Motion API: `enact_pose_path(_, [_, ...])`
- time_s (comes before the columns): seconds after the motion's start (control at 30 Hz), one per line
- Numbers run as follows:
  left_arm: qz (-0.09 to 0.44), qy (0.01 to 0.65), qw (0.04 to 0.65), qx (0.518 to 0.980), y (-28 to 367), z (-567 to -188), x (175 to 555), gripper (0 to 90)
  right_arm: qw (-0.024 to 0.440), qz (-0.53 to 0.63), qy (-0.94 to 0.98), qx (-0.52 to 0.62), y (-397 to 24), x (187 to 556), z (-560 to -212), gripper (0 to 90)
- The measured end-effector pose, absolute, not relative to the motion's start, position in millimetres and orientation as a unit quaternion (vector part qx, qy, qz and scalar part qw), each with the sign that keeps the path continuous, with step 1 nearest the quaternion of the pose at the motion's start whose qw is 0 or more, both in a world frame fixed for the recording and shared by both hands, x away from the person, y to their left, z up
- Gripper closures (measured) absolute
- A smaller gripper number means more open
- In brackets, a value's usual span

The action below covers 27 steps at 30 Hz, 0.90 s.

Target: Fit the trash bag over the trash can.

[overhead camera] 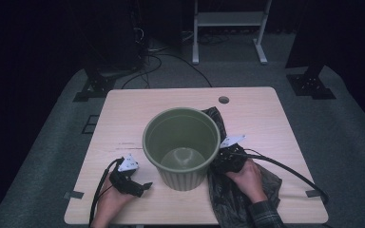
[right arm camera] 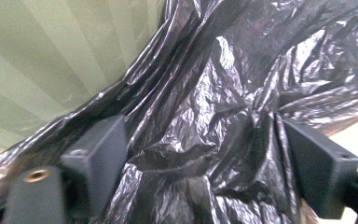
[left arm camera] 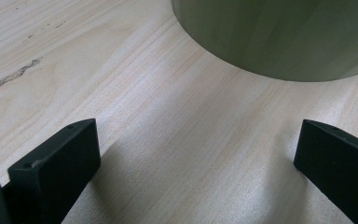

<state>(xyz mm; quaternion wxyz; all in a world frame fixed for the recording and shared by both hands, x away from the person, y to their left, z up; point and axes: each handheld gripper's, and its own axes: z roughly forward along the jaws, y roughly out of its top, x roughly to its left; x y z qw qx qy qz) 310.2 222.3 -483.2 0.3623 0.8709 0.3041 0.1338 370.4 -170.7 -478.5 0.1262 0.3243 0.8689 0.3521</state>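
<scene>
Black crinkled plastic bag bunched against the right side of the green ribbed bin mid-table, spilling toward the near edge of the wooden table. Right gripper pushed into the folds, jaws wide with bag between them, not clamped. Left gripper resting low beside the bin's base, jaws spread over bare wood.

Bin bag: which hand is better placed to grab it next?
Right. The right tongs already straddle the crumpled black bag beside the green bin. The left tongs stand open over bare table, on the bin's other side.
</scene>
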Motion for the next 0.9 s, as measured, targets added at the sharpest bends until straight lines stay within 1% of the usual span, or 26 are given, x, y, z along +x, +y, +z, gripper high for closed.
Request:
enact_pose_path(0.07, [0.134, 0.304, 0.362, 0.871, 222.2, -483.2, 310.2, 0.0, 0.126, 0.352, 0.868, 0.326, -171.0, 369.9, -477.8, 27.0])
enact_pose_path(0.23, [0.134, 0.304, 0.362, 0.871, 222.2, -483.2, 310.2, 0.0, 0.126, 0.354, 0.868, 0.325, -172.4, 368.4, -475.0, 46.1])
enact_pose_path(0.3, [0.134, 0.304, 0.362, 0.871, 222.3, -483.2, 310.2, 0.0, 0.124, 0.355, 0.868, 0.323, -172.8, 367.5, -474.0, 57.8])
enact_pose_path(0.5, [0.134, 0.304, 0.362, 0.871, 222.3, -483.2, 310.2, 0.0, 0.11, 0.364, 0.869, 0.318, -174.6, 365.6, -474.2, 85.7])
enact_pose_path(0.57, [0.134, 0.304, 0.362, 0.871, 222.2, -483.2, 310.2, 0.0, 0.102, 0.37, 0.866, 0.322, -176.1, 365.2, -475.0, 88.1])
enact_pose_path(0.7, [0.134, 0.304, 0.362, 0.871, 222.2, -483.2, 310.2, 0.0, 0.089, 0.375, 0.864, 0.325, -178.3, 366.0, -475.4, 88.3])
enact_pose_path(0.83, [0.134, 0.304, 0.362, 0.871, 222.2, -483.2, 310.2, 0.0, 0.089, 0.376, 0.864, 0.321, -180.7, 364.1, -473.6, 88.4])
enact_pose_path(0.9, [0.134, 0.304, 0.362, 0.871, 222.2, -483.2, 310.2, 0.0, 0.08, 0.383, 0.862, 0.322, -183.5, 362.9, -471.1, 88.5])
